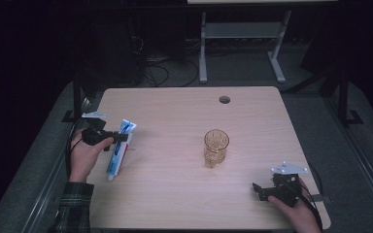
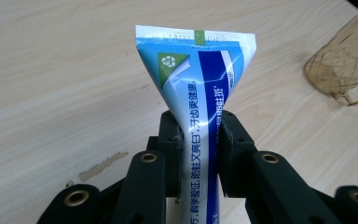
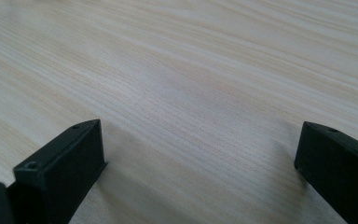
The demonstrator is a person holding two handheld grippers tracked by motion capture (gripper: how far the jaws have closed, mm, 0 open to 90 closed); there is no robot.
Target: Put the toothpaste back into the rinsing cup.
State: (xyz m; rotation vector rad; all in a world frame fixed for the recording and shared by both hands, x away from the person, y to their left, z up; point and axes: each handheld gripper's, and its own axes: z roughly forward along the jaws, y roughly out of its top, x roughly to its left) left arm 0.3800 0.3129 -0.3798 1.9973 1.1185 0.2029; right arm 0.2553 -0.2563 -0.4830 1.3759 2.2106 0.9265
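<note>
A blue and white toothpaste tube (image 1: 120, 145) is at the table's left side, its crimped end pointing away from the person. My left gripper (image 1: 121, 138) is shut on the tube's middle. In the left gripper view both pads press on the tube (image 2: 200, 107), which rises between the jaws of my left gripper (image 2: 199, 154). An amber patterned glass (image 1: 216, 148) stands upright near the table's centre, and the glass (image 2: 345, 60) shows at the upper right of the left gripper view. Near the front right corner my right gripper (image 1: 258, 190) rests low over the wood. Its jaws stand wide apart, and my right gripper (image 3: 200, 154) holds nothing.
The light wooden table (image 1: 175, 111) has a round cable hole (image 1: 224, 100) near its far edge. Beyond it stand a white desk frame (image 1: 243, 34) and loose cables on a dark floor. A small stain (image 2: 102, 165) marks the wood by the left gripper.
</note>
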